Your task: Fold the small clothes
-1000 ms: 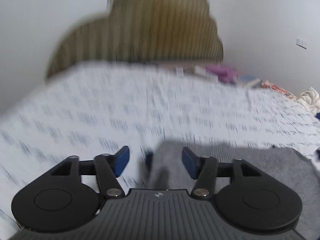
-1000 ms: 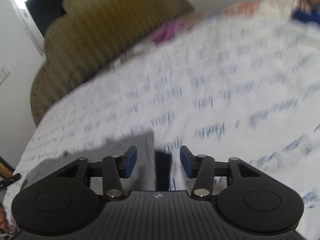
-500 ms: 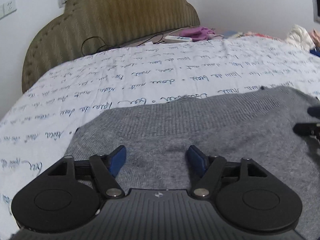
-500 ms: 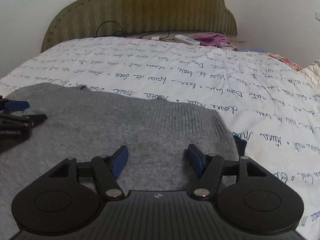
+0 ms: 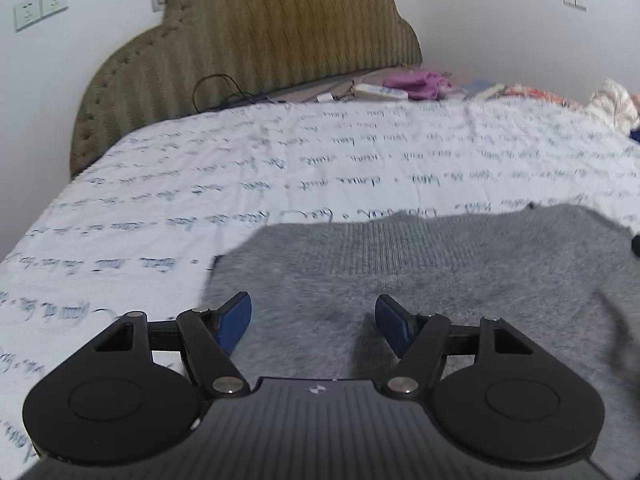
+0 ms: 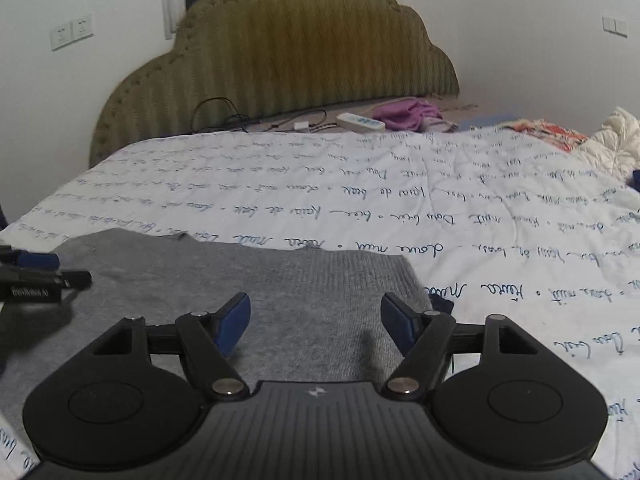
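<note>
A grey knit garment lies flat on the white bedspread with blue script. My left gripper hovers open over the garment's left part, near its left edge, with nothing pinched between the blue pads. In the right wrist view the same garment spreads to the left. My right gripper stands over its right end with the jaws opening and only flat cloth beneath them. The left gripper shows at the left edge of that view.
An olive padded headboard backs the bed. In front of it lie black cables, a white power strip and a purple cloth. More clothes are heaped at the far right. Wall sockets sit at the left.
A second ago grey cloth rose between narrower jaws and both views were blurred. Now the garment lies flat, both jaws stand wider, and both grippers have shifted sideways over the cloth.
</note>
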A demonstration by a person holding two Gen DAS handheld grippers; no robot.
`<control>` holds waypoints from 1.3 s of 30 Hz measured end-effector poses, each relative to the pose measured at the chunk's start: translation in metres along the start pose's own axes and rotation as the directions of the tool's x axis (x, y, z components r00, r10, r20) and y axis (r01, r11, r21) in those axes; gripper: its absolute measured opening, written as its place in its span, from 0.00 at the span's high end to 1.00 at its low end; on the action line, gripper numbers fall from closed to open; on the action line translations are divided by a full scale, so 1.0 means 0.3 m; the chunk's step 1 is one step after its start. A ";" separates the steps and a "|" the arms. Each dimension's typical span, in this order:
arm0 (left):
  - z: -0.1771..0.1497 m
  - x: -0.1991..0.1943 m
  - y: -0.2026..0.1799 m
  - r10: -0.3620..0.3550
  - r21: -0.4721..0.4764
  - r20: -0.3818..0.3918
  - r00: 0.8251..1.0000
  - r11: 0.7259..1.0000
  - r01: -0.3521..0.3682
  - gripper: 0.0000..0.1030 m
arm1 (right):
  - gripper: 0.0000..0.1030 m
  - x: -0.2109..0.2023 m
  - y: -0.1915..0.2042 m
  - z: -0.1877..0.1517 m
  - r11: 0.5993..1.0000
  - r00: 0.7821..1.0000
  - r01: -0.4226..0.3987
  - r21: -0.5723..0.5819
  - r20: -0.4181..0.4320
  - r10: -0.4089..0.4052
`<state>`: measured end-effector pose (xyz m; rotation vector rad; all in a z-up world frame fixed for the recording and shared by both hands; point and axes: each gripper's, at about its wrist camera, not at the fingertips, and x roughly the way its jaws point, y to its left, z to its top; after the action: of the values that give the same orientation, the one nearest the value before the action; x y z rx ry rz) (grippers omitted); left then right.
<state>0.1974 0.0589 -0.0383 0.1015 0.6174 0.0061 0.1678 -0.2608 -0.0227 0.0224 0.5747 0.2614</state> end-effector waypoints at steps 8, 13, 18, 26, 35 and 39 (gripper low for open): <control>-0.143 -0.053 -0.003 -0.068 -0.028 -0.031 0.997 0.997 0.067 0.26 | 0.16 0.079 0.030 -0.155 0.998 0.995 0.024 -0.053 -0.099 -0.030; -0.184 -0.047 -0.034 -0.037 0.035 0.034 0.999 0.999 0.036 0.24 | 0.16 0.077 0.001 -0.179 1.000 0.997 0.009 -0.005 -0.078 -0.009; -0.166 -0.134 0.047 -0.028 -0.071 0.044 0.999 0.997 0.031 0.28 | 0.15 0.072 0.010 -0.186 1.000 0.998 0.020 -0.004 -0.063 -0.020; -0.329 -0.418 0.343 -0.118 -0.579 0.058 0.991 0.805 0.130 0.25 | 0.15 0.063 0.005 -0.190 1.000 0.999 0.017 0.014 -0.049 -0.017; -0.438 -0.350 0.451 -0.309 -0.879 0.027 0.951 0.446 0.170 0.32 | 0.15 0.055 -0.007 -0.193 0.999 0.999 0.004 0.040 -0.036 -0.003; -0.400 -0.316 0.431 -0.308 -0.878 0.025 0.951 0.448 0.168 0.40 | 0.15 0.054 -0.010 -0.193 0.999 0.999 0.001 0.046 -0.034 0.000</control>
<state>0.0541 0.1953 -0.0684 -1.0303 0.7021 0.0559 0.1502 -0.2627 -0.0803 0.0619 0.6147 0.2484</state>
